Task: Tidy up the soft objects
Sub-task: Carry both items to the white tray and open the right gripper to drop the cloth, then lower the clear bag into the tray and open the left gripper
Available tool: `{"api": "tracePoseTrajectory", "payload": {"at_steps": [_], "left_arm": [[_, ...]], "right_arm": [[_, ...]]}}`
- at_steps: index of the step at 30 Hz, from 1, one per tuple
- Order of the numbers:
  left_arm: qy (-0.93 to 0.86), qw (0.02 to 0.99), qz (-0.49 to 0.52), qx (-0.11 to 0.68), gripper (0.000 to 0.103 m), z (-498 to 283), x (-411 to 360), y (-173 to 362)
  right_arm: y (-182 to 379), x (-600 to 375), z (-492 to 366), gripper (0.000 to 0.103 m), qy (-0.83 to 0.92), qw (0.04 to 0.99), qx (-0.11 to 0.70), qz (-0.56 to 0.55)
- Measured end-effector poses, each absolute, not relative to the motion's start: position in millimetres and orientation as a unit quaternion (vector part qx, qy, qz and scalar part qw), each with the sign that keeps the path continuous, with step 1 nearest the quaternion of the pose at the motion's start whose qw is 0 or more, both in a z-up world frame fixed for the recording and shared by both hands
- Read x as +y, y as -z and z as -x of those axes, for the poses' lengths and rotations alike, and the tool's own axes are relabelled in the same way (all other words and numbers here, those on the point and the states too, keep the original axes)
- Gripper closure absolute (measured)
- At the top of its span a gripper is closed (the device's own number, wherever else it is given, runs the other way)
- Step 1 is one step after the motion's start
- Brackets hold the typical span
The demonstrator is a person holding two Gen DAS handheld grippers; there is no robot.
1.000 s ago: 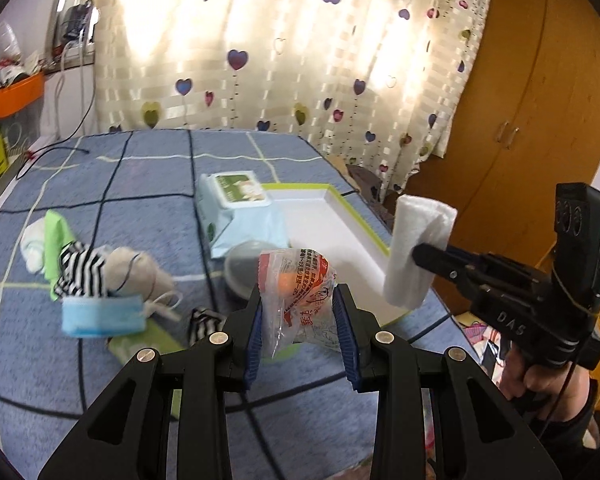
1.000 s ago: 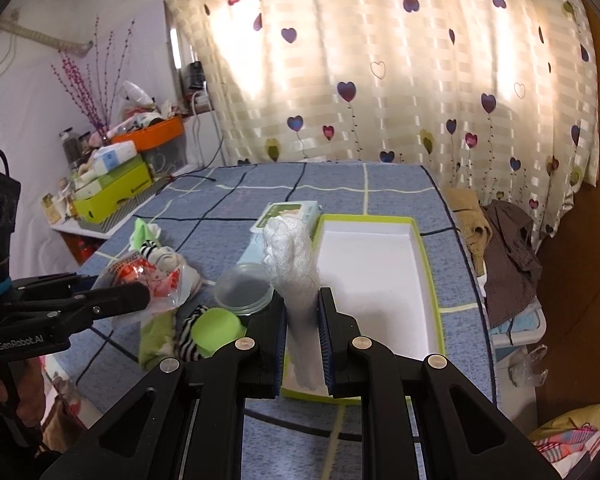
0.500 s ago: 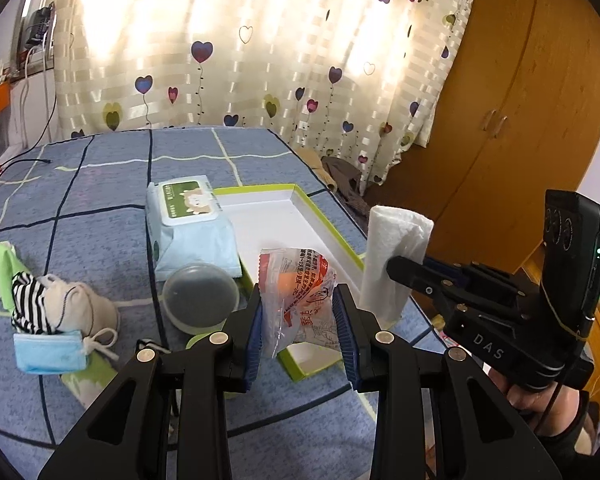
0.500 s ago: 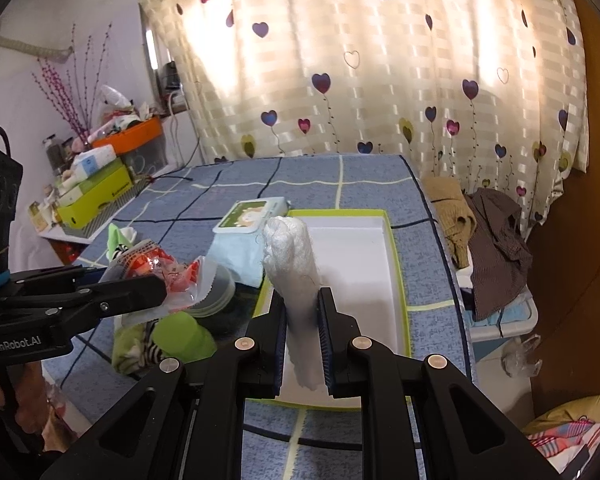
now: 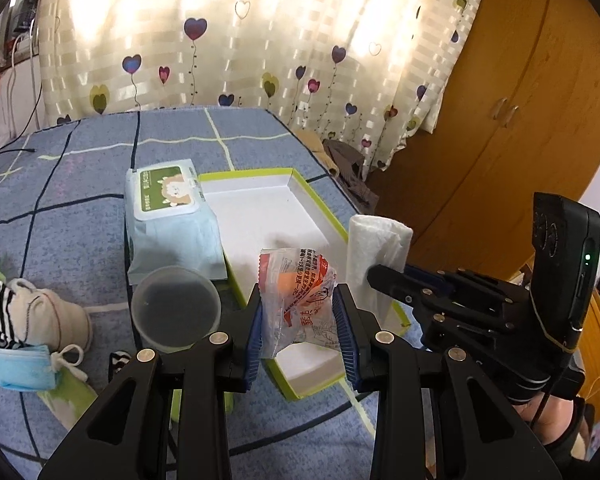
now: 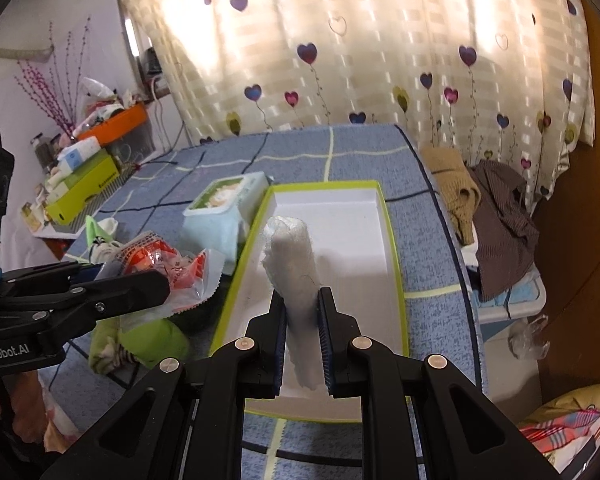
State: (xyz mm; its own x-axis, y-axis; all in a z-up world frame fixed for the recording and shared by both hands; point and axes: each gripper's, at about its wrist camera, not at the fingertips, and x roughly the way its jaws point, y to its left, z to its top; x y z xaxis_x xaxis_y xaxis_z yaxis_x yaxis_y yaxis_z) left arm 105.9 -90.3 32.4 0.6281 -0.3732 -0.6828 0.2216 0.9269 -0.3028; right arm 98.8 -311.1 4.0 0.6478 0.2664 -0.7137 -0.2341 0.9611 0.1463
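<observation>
One white roll stands upright in right tool

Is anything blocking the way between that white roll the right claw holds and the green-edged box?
Nothing visible does. The right gripper holds the white roll over the box, whose white floor looks bare. The wipes pack lies outside its left wall.

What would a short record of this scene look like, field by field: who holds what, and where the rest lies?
Left gripper: shut on a crinkly snack packet
Right gripper: shut on a white rolled towel
Tray: white inside, green rim, nothing in it
Wet wipes pack: beside the tray
Clear round lid: in front of the wipes
Face mask: left, beside striped socks
Surface: blue checked cloth
</observation>
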Motion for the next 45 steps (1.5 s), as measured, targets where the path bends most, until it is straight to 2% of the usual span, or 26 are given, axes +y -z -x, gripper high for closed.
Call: {"api": "tracePoseTrajectory", "payload": {"at_steps": [17,21,25,26,33,37,45], "left_arm": [[0.166,0.877,0.099,0.439,0.069,-150,-104,-2],[0.162,0.878,0.097,0.44,0.069,-155,-106,-3],[0.158,0.875,0.098,0.448,0.069,-160,-109,2],[0.158,0.874,0.097,0.449,0.069,-160,-111,3],[0.159,0.869,0.093,0.46,0.067,-168,-121,8],[0.159,0.868,0.094,0.461,0.057,-174,-125,9],[0.166,0.87,0.111,0.451,0.056,-165,-120,2]], "right_arm": [[31,-322,-161,0.088,-0.124,0.891,0.437,-0.019],[32,-328,-171,0.085,-0.114,0.892,0.437,-0.02],[30,-335,-169,0.059,-0.105,0.896,0.432,-0.021],[29,-337,-167,0.058,-0.102,0.897,0.43,-0.021],[26,-348,-155,0.058,-0.102,0.898,0.427,-0.028],[26,-350,-148,0.057,-0.103,0.897,0.43,-0.026],[19,-350,-135,0.057,-0.099,0.899,0.425,-0.026]]}}
